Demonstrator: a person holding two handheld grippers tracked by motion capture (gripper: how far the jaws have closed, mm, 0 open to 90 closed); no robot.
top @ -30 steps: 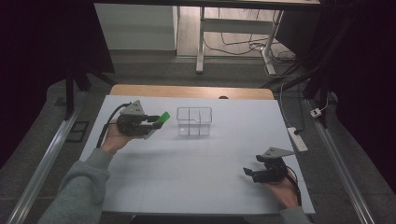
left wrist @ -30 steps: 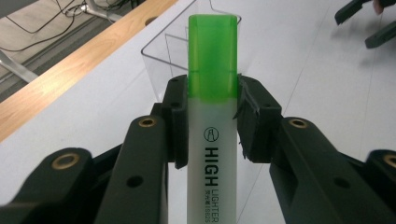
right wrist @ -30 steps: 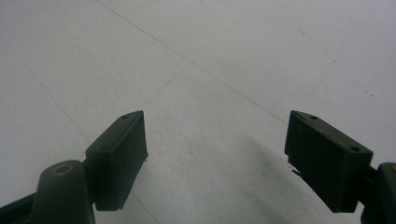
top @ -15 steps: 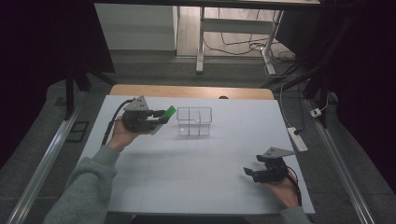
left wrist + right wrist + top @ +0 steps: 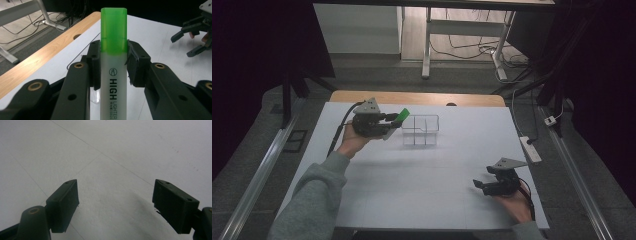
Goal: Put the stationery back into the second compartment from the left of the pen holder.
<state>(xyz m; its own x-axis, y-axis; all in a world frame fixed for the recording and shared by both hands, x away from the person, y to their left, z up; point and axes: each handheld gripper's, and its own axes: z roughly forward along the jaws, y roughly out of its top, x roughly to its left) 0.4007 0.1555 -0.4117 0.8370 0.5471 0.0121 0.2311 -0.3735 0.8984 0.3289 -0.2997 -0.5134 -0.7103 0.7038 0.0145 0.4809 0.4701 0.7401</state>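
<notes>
Above the bench's (image 5: 422, 170) far left part, I had the left gripper (image 5: 393, 120) raised in my hand, pointing level toward the clear divided box (image 5: 420, 131) just beside it. Its jaws were clamped on a green highlighter (image 5: 113, 57), gripping the white barrel below the cap, which stuck out past them. At the near right, my right gripper (image 5: 481, 183) sat low over the bench, jaws apart and empty.

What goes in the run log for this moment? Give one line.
left tool: shut on highlighter, green cap toward clear divided box | right tool: open, over white table
</notes>
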